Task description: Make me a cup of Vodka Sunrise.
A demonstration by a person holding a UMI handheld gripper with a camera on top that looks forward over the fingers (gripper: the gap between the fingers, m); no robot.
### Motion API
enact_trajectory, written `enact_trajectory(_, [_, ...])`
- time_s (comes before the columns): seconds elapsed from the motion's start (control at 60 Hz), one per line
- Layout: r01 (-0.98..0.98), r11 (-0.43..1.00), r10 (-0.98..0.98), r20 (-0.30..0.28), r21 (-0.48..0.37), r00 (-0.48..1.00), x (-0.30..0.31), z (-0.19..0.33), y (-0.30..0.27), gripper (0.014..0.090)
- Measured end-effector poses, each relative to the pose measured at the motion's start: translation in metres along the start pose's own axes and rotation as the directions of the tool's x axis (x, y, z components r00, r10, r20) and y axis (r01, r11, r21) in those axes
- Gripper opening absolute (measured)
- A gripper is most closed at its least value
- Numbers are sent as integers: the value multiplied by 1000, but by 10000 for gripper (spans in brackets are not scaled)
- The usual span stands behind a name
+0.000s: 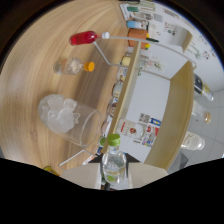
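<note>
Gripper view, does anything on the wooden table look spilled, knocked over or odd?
Nothing stands out. The glass of ice, the red bottle and the orange-capped bottle all slant the same way as the shelves, so the view is rolled, not the things toppled. No spill shows. The fingers grip the green-capped bottle.

Pale wooden desk with fine grain. Along its far edge, a light wooden board set on edge. Beyond the board, a white surface and a second wooden panel. Near the board, printed cards with red and blue marks. Further along, an orange container, details too small to read. Past the panel, a clear rounded bottle.
</note>
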Motion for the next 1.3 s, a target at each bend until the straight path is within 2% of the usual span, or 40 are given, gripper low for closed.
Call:
enact_trajectory(0.067, [-165,986,165,-5,6,986,9,-5,0,350])
enact_trajectory(0.133, [-406,914,406,-7,18,914,23,-11,2,355])
enact_trajectory(0.2, [-628,778,628,-24,28,778,39,-17,11,355])
enact_trajectory(0.3, [-870,487,872,4,79,489,56,-23,16,355])
enact_trajectory(0.35, [-940,329,943,12,89,332,59,-26,24,355])
enact_trajectory(0.433, [-994,52,995,83,95,60,53,-24,27,355])
enact_trajectory(0.5, [-995,-93,987,139,49,-85,32,-17,25,356])
enact_trajectory(0.55, [-987,-158,977,144,13,-154,11,-9,26,353])
enact_trajectory(0.833, [-944,-271,945,136,-189,-299,-110,26,13,354])
enact_trajectory(1.2, [-924,-271,939,136,-271,-315,-155,36,6,354])
enact_trajectory(1.3, [-924,-273,940,130,-266,-315,-154,36,7,359])
